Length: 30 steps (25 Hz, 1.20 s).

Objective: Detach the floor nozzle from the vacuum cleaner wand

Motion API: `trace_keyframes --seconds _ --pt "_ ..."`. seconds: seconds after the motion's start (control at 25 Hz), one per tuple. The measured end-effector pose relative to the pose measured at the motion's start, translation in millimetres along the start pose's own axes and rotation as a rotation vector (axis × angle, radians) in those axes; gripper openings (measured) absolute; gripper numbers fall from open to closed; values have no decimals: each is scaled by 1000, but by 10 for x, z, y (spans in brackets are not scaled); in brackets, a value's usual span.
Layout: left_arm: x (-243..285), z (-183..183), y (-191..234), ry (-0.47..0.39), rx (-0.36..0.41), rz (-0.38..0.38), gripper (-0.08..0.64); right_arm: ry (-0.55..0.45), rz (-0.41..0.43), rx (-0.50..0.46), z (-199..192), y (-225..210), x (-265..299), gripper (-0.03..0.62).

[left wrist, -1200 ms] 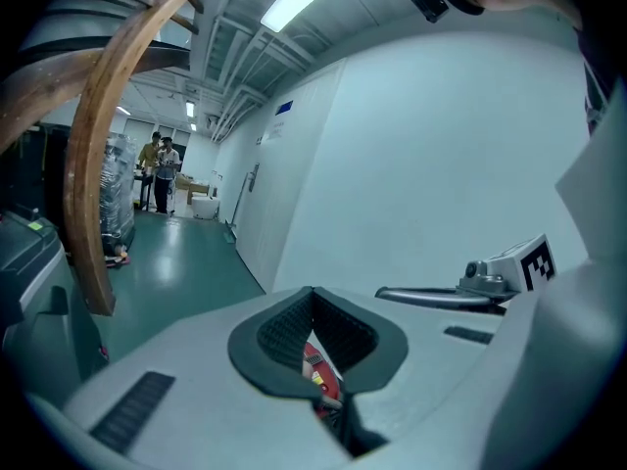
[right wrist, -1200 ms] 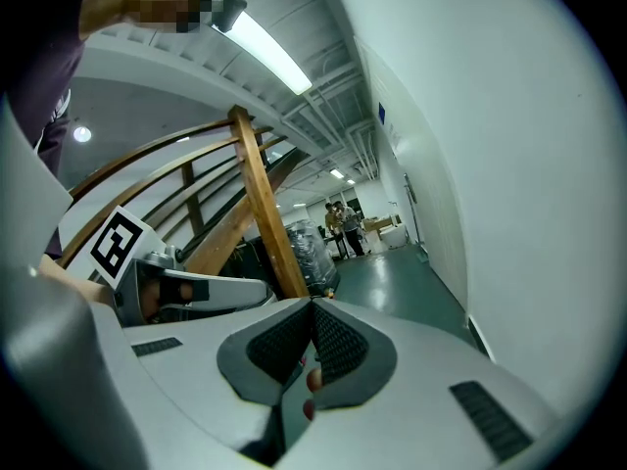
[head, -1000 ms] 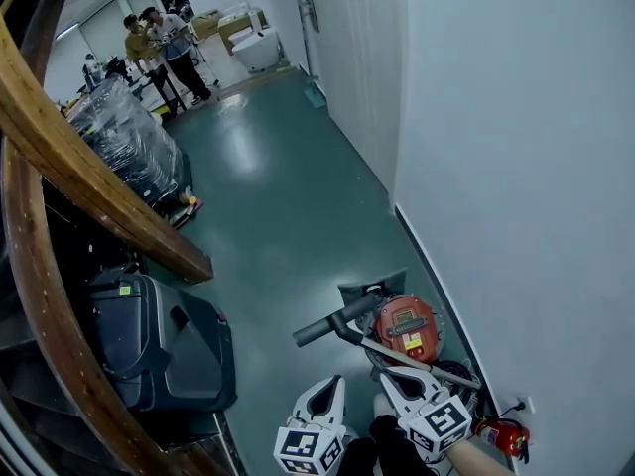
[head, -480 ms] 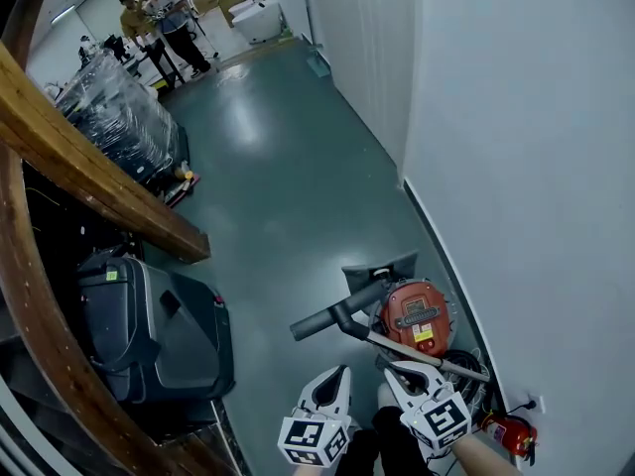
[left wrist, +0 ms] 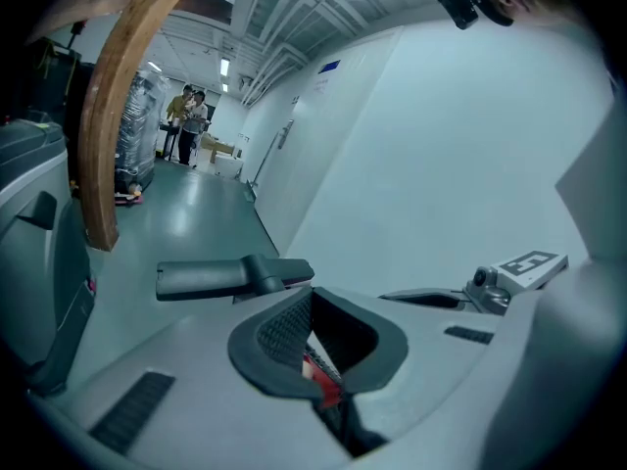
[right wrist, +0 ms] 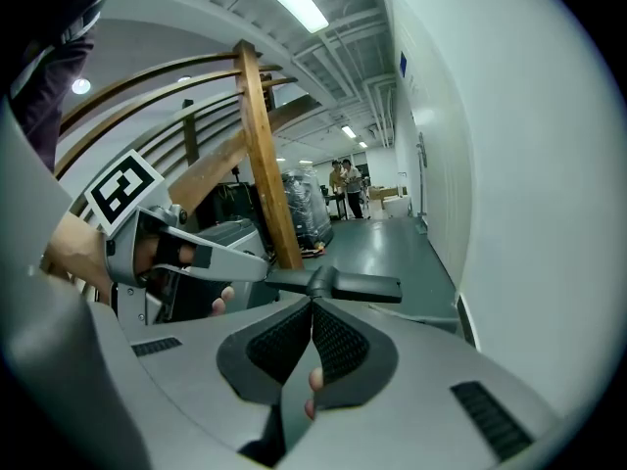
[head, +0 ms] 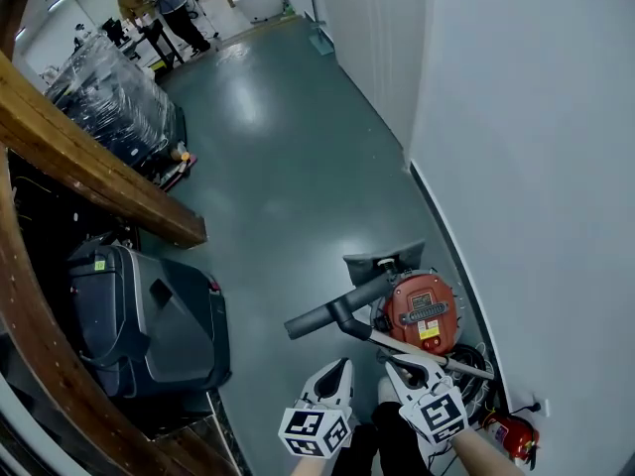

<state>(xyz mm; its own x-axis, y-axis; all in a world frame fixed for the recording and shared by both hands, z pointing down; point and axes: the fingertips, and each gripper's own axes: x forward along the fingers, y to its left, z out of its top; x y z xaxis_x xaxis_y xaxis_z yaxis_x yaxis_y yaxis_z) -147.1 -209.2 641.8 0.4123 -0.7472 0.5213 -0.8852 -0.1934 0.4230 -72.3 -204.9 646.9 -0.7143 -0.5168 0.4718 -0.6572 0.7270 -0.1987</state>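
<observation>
The vacuum cleaner lies on the green floor by the white wall, its red canister [head: 425,311] behind a dark grey floor nozzle [head: 330,316] that is joined to a silver wand [head: 433,354]. My left gripper [head: 341,367] hovers just below the nozzle, shut and holding nothing. My right gripper [head: 393,363] is shut beside it, close over the wand, touching nothing that I can make out. The nozzle [left wrist: 231,276] lies ahead of the shut left gripper [left wrist: 312,299] in the left gripper view. The nozzle [right wrist: 339,285] also lies just past the shut right gripper [right wrist: 312,311] in the right gripper view.
A big black case [head: 149,327] stands to the left under a curved wooden beam [head: 89,172]. A grey pan-shaped part [head: 383,261] lies beyond the canister. A red fire extinguisher [head: 512,434] sits against the wall [head: 536,167]. A wrapped pallet [head: 114,102] and people [head: 159,3] are far down the corridor.
Both grippers have sunk towards the vacuum cleaner and its nozzle, side by side. Their jaws stayed shut. The vacuum cleaner has not moved.
</observation>
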Motion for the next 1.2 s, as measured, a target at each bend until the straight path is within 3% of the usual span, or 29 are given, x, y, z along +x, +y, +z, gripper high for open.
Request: trace_keyframes --seconds 0.16,0.36,0.68,1.2 --pt "193 -143 135 11 -40 7 5 16 30 -2 -170 -69 149 19" --pt "423 -325 276 11 -167 -35 11 64 42 -1 -419 -197 326 51" --pt "822 -541 387 50 -317 -74 173 169 82 -131 -728 -252 678 138" --pt "1067 -436 449 43 -352 -81 184 242 71 -236 -914 -333 1030 160"
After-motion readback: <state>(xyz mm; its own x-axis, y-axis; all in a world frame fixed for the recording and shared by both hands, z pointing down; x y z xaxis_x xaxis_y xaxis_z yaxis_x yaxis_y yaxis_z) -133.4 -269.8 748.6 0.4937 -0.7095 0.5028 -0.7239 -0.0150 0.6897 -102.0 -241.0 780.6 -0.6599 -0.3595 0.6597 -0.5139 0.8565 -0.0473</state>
